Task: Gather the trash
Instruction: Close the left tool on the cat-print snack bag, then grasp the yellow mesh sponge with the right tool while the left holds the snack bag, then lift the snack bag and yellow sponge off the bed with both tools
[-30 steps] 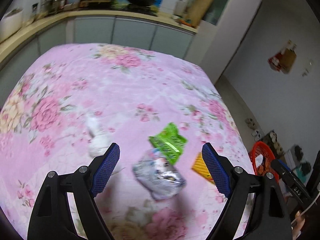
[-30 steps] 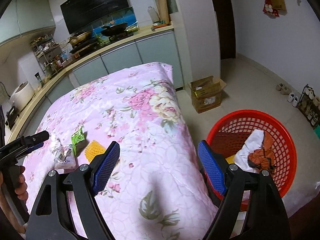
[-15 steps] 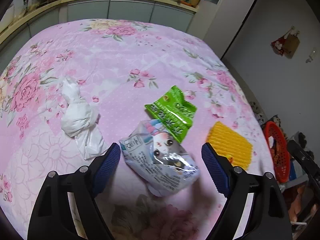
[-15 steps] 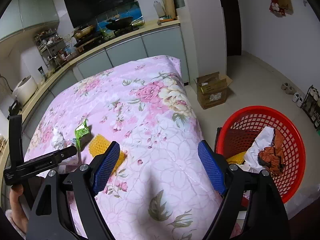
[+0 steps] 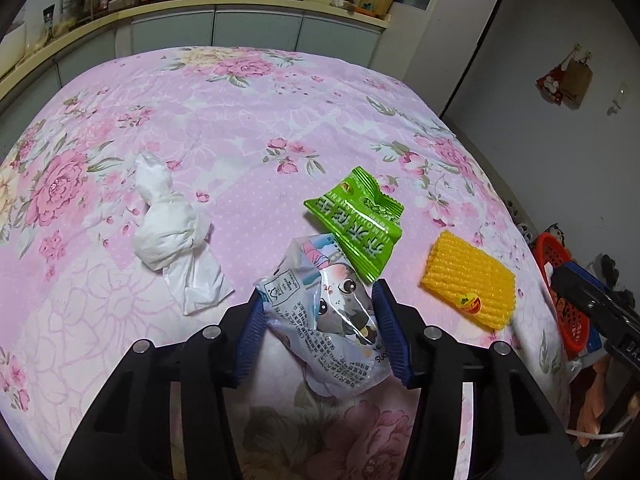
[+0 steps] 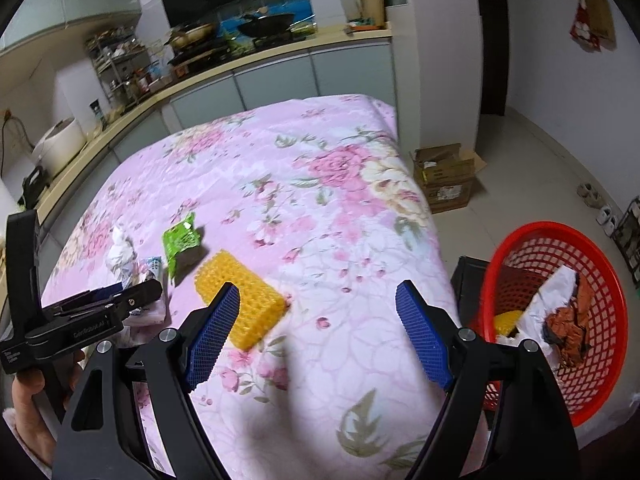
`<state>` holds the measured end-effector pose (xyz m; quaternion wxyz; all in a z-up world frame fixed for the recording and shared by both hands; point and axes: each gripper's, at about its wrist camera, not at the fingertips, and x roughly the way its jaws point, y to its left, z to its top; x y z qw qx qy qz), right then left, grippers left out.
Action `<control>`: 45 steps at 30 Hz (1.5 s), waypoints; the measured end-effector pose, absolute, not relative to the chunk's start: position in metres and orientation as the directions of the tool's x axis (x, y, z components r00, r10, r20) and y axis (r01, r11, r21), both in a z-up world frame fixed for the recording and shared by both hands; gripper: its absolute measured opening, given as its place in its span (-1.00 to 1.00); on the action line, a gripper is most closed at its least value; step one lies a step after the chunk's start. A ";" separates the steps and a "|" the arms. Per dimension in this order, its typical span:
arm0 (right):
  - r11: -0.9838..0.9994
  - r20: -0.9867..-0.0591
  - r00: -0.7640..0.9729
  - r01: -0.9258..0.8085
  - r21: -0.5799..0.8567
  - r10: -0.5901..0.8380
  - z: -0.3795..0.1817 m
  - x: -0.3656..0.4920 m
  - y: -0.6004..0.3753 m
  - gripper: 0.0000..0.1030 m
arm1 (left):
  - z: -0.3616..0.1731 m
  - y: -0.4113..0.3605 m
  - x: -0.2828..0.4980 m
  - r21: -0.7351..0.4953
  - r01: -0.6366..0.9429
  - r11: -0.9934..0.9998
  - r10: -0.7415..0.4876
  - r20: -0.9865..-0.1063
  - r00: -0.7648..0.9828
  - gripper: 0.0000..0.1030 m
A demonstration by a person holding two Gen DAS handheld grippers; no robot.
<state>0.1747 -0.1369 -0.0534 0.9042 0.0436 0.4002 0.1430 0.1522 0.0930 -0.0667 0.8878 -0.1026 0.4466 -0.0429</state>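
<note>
My left gripper (image 5: 318,320) is shut on a clear plastic wrapper with a cartoon print (image 5: 332,320), on the pink floral cloth (image 5: 240,120). A green snack packet (image 5: 356,216) leans on the wrapper's far end. A crumpled white tissue (image 5: 172,232) lies to the left, a yellow foam net (image 5: 468,284) to the right. My right gripper (image 6: 320,320) is open and empty above the cloth, with the yellow foam net (image 6: 240,304) by its left finger. The red basket (image 6: 560,248) stands on the floor at the right, holding trash.
A cardboard box (image 6: 444,176) sits on the floor beyond the table's far right corner. A kitchen counter (image 6: 200,76) with pots runs behind the table. Shoes (image 6: 596,200) lie by the right wall. The table edge drops off just left of the basket.
My left gripper has come down and forward and shut on the cartoon wrapper. My right gripper has moved left toward the yellow foam net and stays open.
</note>
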 end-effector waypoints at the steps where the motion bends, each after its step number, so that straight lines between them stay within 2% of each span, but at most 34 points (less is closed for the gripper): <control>1: 0.954 -0.714 0.635 -0.231 0.191 0.297 -0.054 0.175 -0.134 0.51 | -0.066 0.093 0.151 -0.224 -0.015 0.975 -0.171 -0.783 0.598 -0.04; 20: 0.914 -0.775 0.545 -0.394 0.101 0.321 -0.080 0.195 -0.074 0.50 | -0.043 0.127 0.128 -0.221 -0.079 0.972 -0.116 -0.746 0.656 -0.06; 22: 0.906 -0.782 0.536 -0.414 0.085 0.318 -0.083 0.195 -0.068 0.28 | -0.042 0.130 0.127 -0.215 -0.087 0.973 -0.105 -0.743 0.662 -0.06; 26: 0.899 -0.787 0.534 -0.433 0.060 0.309 -0.085 0.194 -0.063 0.03 | -0.040 0.137 0.127 -0.219 -0.102 0.970 -0.096 -0.738 0.668 -0.06; 28: 0.894 -0.785 0.528 -0.442 0.070 0.322 -0.085 0.192 -0.063 -0.19 | -0.039 0.140 0.126 -0.217 -0.108 0.970 -0.090 -0.736 0.670 -0.06; 33: 0.895 -0.780 0.528 -0.437 0.090 0.336 -0.082 0.190 -0.067 -0.51 | -0.038 0.144 0.126 -0.213 -0.121 0.969 -0.077 -0.732 0.677 -0.06; 45: 0.913 -0.695 0.626 -0.391 0.113 0.354 -0.037 0.179 -0.087 -0.58 | -0.016 0.145 0.124 -0.201 -0.129 0.971 -0.048 -0.693 0.719 -0.06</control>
